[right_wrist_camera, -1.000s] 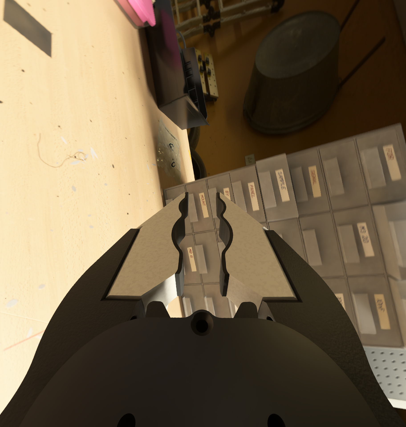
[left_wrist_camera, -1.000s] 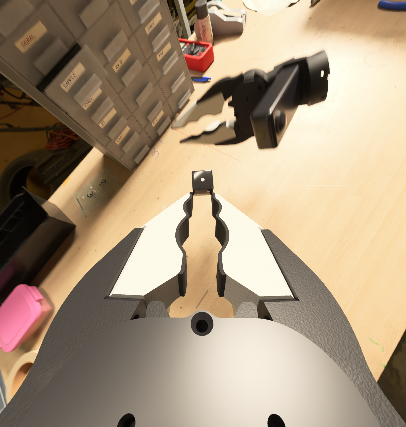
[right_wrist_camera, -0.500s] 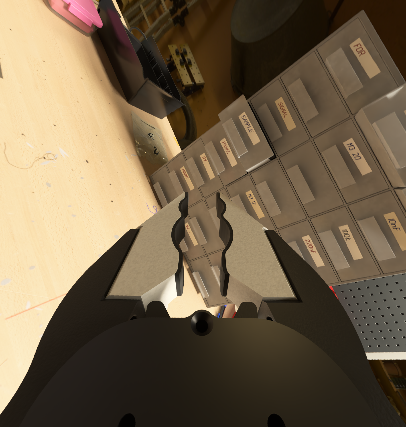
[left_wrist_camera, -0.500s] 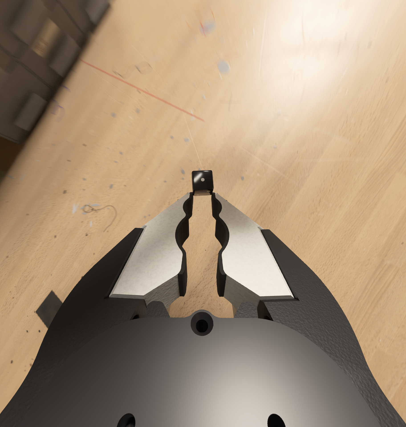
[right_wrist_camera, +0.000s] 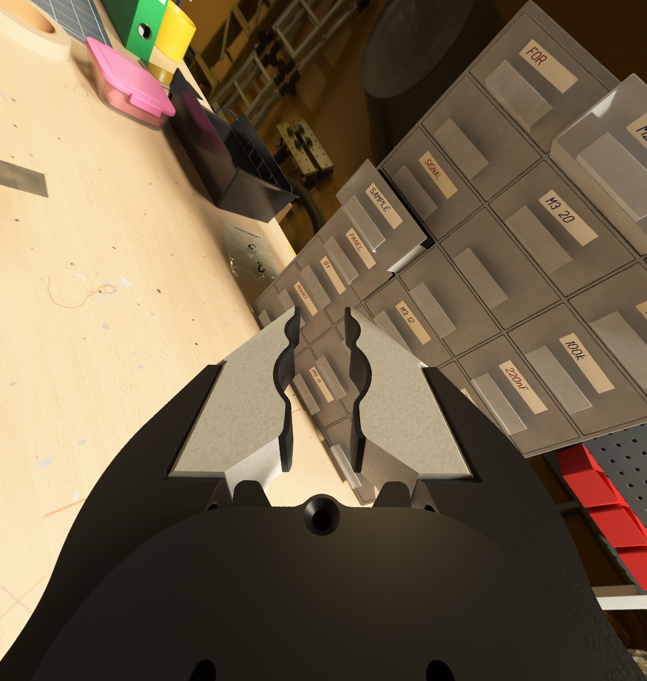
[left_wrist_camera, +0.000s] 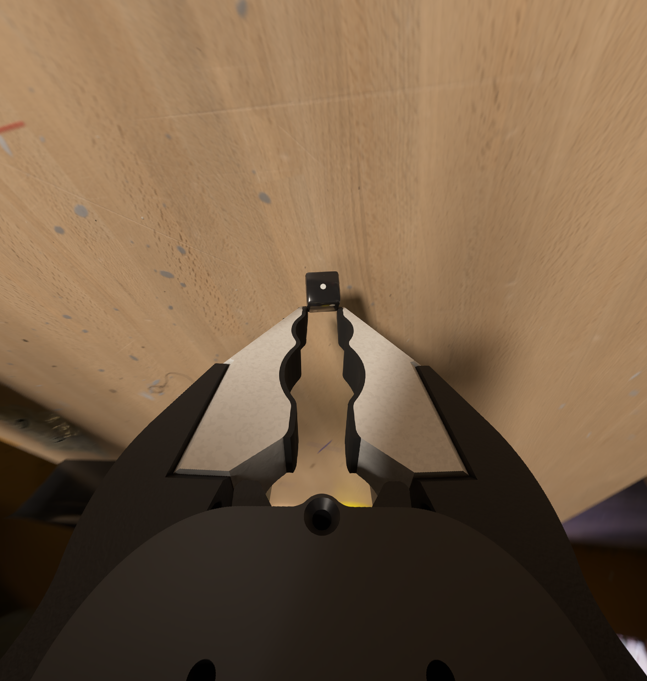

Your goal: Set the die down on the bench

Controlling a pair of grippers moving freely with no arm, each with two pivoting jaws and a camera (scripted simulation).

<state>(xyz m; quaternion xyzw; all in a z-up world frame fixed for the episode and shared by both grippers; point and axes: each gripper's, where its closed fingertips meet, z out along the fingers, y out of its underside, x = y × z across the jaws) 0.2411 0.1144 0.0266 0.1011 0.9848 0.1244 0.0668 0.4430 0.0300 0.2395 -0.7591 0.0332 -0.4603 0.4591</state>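
A small black die (left_wrist_camera: pixel 322 289) with one white pip facing me is pinched between the fingertips of my left gripper (left_wrist_camera: pixel 322 309). The gripper points steeply down at the wooden bench (left_wrist_camera: pixel 351 129), very close to it; a shadow lies just right of the die. I cannot tell whether the die touches the wood. My right gripper (right_wrist_camera: pixel 322 313) is open and empty. It hovers over the bench (right_wrist_camera: pixel 75 258) and points at the grey drawer cabinet (right_wrist_camera: pixel 499 258). The die does not show in the right wrist view.
Along the bench edge in the right wrist view lie a clear bag (right_wrist_camera: pixel 250 254), a black bin (right_wrist_camera: pixel 241 173), a pink box (right_wrist_camera: pixel 130 84), a tape roll (right_wrist_camera: pixel 27 29) and green and yellow items (right_wrist_camera: pixel 156 29). Red bins (right_wrist_camera: pixel 620 516) hang on a pegboard at lower right.
My left gripper has tipped down and dropped close to the bench with the die held; cabinet and right gripper have left its view. The right gripper has opened a little and swung towards the cabinet.
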